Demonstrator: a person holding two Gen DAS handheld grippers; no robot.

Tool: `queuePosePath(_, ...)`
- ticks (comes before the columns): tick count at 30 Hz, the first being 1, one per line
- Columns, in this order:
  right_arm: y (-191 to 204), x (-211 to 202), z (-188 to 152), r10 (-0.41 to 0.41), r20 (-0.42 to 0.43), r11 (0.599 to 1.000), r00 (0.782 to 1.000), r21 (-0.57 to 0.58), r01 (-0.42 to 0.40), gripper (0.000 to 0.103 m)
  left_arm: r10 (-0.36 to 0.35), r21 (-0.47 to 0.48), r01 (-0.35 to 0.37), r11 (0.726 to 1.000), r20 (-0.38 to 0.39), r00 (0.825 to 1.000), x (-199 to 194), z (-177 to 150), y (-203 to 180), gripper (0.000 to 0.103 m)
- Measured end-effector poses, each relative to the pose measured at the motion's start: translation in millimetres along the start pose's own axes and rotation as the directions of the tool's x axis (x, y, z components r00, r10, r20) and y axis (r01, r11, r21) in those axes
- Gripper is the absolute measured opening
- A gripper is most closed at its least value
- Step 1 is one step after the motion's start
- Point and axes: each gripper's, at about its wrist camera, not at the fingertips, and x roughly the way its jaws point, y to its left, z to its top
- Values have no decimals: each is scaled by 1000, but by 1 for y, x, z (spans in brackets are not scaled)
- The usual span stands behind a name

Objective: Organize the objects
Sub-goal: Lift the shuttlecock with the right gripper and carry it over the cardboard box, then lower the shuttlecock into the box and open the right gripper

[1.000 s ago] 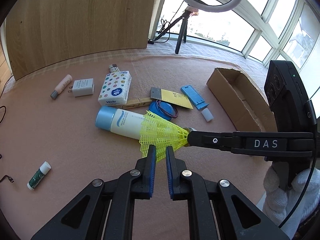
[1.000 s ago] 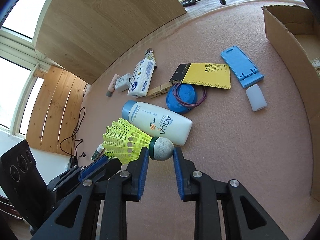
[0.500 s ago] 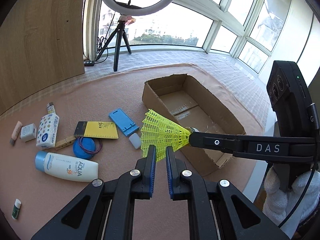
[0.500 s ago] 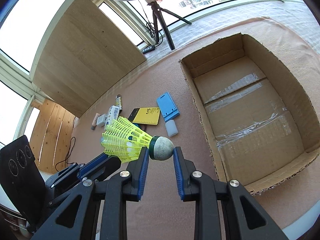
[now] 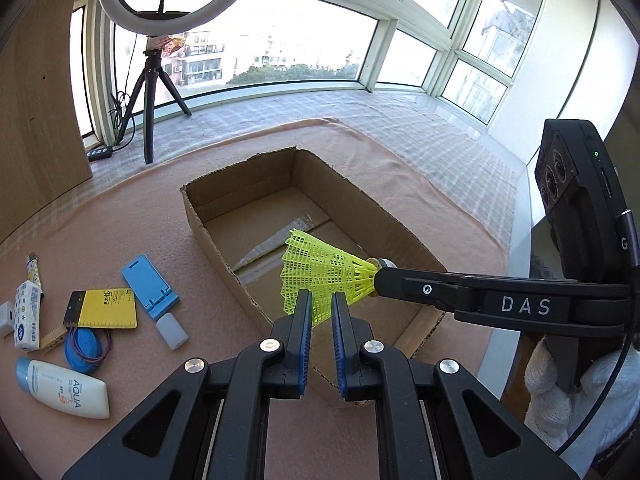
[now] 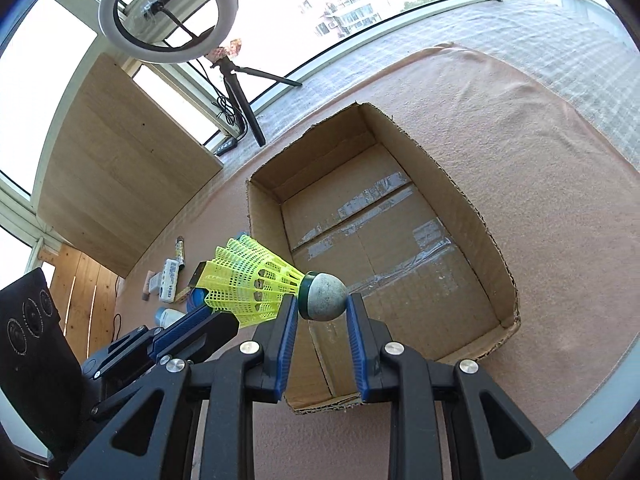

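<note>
Left wrist view: pink-clothed desk [image 5: 400, 160] sitting beside bay windows; cardboard box [image 5: 208, 216] lying open. Right tool [image 6: 322, 300] gripping shuttlecock [image 6: 256, 276] cork, left tool [image 5: 320, 300] pinching its skirt, hovering above box's near end.

We see the shuttlecock [image 5: 324, 276] above the box [image 5: 208, 236]; the bottle [image 5: 60, 388], card [image 5: 102, 308] and stand [image 5: 150, 290] lie left of it.

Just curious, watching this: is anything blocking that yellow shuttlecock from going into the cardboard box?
Nothing visible. The shuttlecock hangs over the near end of the open, empty cardboard box, held by both grippers.
</note>
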Motion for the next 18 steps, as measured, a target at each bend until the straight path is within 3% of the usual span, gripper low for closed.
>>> queuePosePath(9,-15,-4,6,-41,22,999,999,-10,41,23,-25,26,26,999,-30,999,16,8,-13,13)
queuePosePath(10,-14,-6,6,-60,35,998,998,-18,61,23,-18,33,19,999,-45,999,18,8,-15,29)
queuePosePath(11,-15,-7,7,-81,44,996,996,-24,82,32,4,30,-2,1000,-48,999,20,7,-16,44)
queuePosePath(12,-15,-8,8,-101,48,994,994,-30,103,40,28,21,-27,999,-41,999,18,6,-15,75)
queuePosePath(13,-16,-10,8,-110,59,993,992,-30,112,53,30,14,-30,999,-24,999,15,5,-14,81)
queuePosePath(18,-15,-14,8,-106,74,993,992,-44,109,55,47,-16,-48,999,-18,999,6,-1,-4,81)
